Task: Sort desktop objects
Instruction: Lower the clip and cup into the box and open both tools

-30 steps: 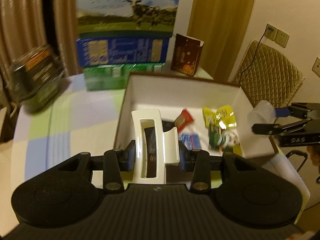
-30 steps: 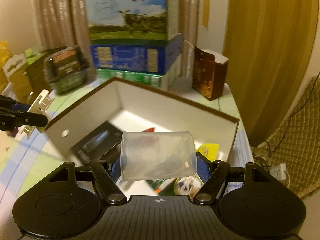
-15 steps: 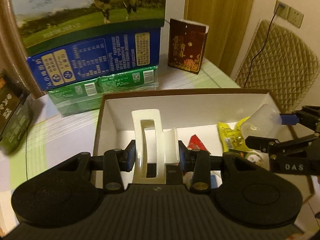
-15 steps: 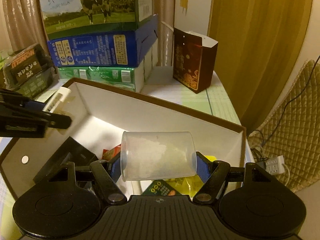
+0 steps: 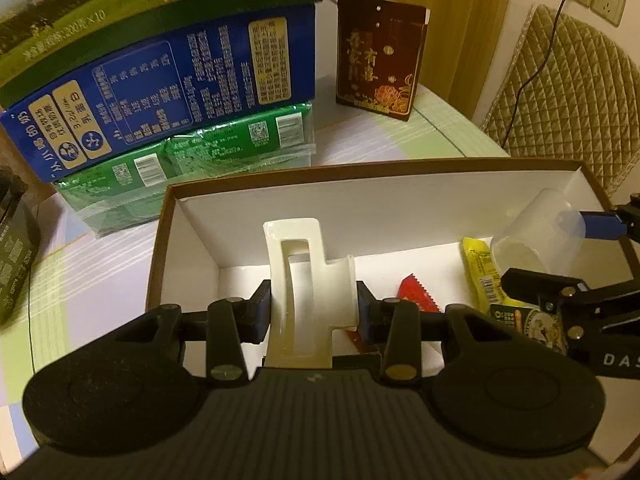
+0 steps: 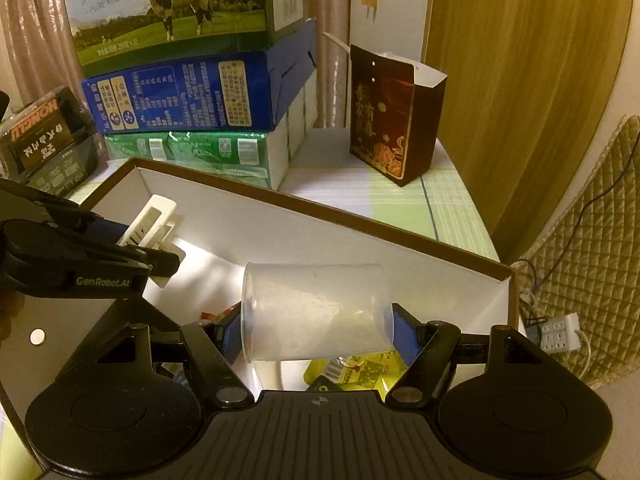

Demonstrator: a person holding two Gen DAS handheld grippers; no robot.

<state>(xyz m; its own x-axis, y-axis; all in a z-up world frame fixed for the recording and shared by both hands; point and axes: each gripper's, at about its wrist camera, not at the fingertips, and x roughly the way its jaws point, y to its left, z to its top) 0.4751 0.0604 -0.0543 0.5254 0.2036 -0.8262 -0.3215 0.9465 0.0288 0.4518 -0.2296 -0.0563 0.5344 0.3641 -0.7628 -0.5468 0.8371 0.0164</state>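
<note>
My left gripper [image 5: 314,312] is shut on a white hair claw clip [image 5: 308,280] and holds it inside the open white cardboard box [image 5: 360,208], over its left half. My right gripper [image 6: 316,332] is shut on a clear plastic cup [image 6: 316,312], held on its side over the box's right half. The cup [image 5: 536,236] and right gripper also show in the left wrist view; the clip [image 6: 154,220] and left gripper show in the right wrist view. In the box lie a yellow packet [image 5: 480,268], a red packet [image 5: 418,294] and a green packet [image 5: 532,324].
Stacked milk cartons [image 5: 160,92] stand behind the box, blue on green, with a cow-print box [image 6: 176,4] on top. A dark red paper bag [image 5: 378,60] stands at the back right. A dark package [image 6: 48,136] sits at the left. A quilted chair [image 5: 568,92] is to the right.
Both grippers have moved forward and down into the box, with the clip and the cup still held. The box and cartons loom larger.
</note>
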